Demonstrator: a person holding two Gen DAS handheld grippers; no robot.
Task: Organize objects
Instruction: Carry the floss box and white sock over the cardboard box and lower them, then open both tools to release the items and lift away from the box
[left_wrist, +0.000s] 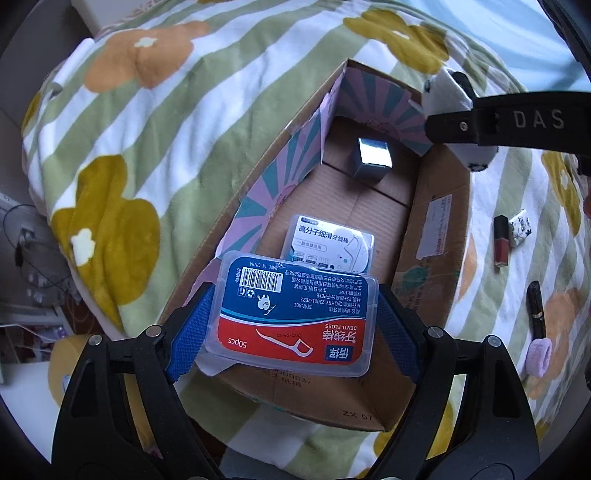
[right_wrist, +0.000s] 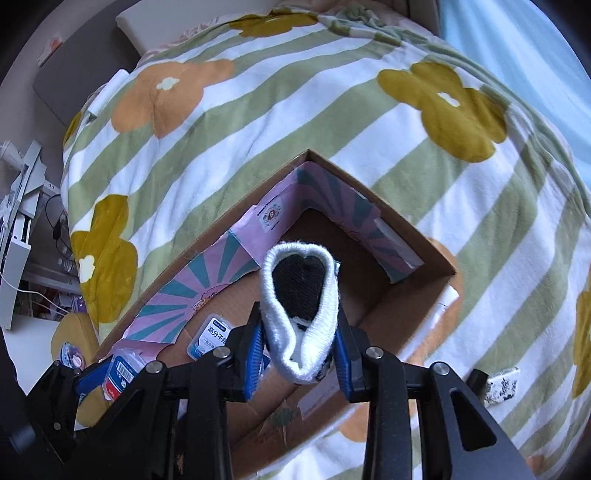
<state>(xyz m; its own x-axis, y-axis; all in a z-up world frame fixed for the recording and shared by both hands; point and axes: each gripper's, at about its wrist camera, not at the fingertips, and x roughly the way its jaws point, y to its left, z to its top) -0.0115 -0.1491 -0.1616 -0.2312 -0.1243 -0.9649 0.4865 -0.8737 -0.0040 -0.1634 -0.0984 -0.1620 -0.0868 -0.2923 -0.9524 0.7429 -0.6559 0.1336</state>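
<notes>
A: Striped, flowered bedding (left_wrist: 155, 122) is carrying the open cardboard box (left_wrist: 439, 236). Why is the left gripper (left_wrist: 291, 317) hanging over its near end?

B: It is clamping the clear dental floss case (left_wrist: 295, 314), red-and-blue label up, seemingly for lowering beside the floss pack (left_wrist: 328, 243).

A: And the right gripper (right_wrist: 299, 350)?

B: Squeezing a white, black-patterned sock (right_wrist: 299, 306) above the box's far corner.

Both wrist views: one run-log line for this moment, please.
left gripper: holds floss box over cardboard box | right gripper: holds white sock over box
</notes>
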